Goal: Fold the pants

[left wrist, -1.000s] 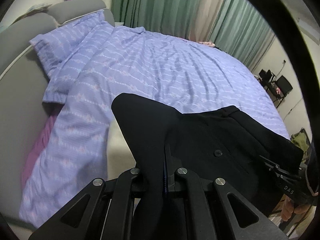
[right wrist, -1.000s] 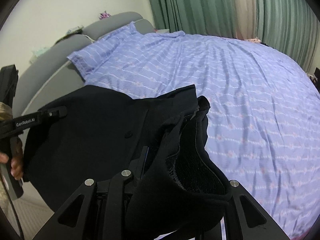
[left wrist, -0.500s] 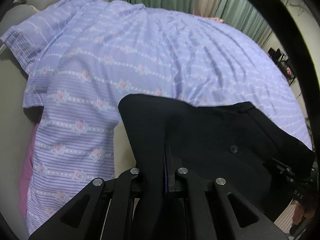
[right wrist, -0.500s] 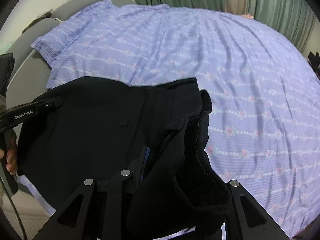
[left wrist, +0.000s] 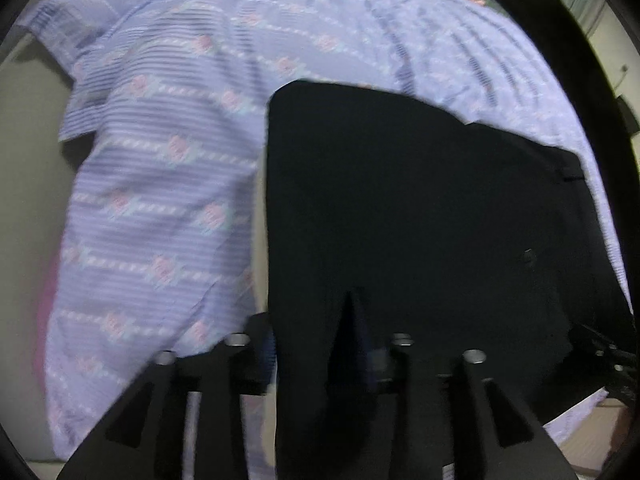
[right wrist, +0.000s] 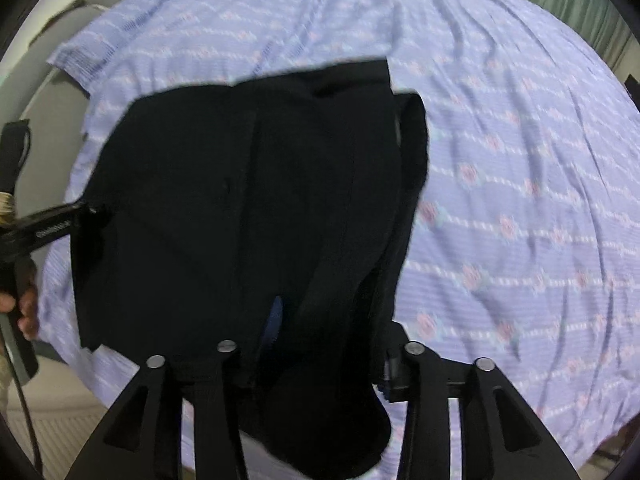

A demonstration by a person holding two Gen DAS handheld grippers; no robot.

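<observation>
Black pants [left wrist: 420,208] hide both claws' fingertips

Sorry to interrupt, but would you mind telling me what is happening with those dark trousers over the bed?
A person is working with a handheld gripper in each hand. The left gripper and the right gripper each have their jaws shut on one end of a pair of black pants, spread between them over a bed with a lilac floral cover. Whether the pants touch the bed cannot be told. No fold is visible yet.
</observation>
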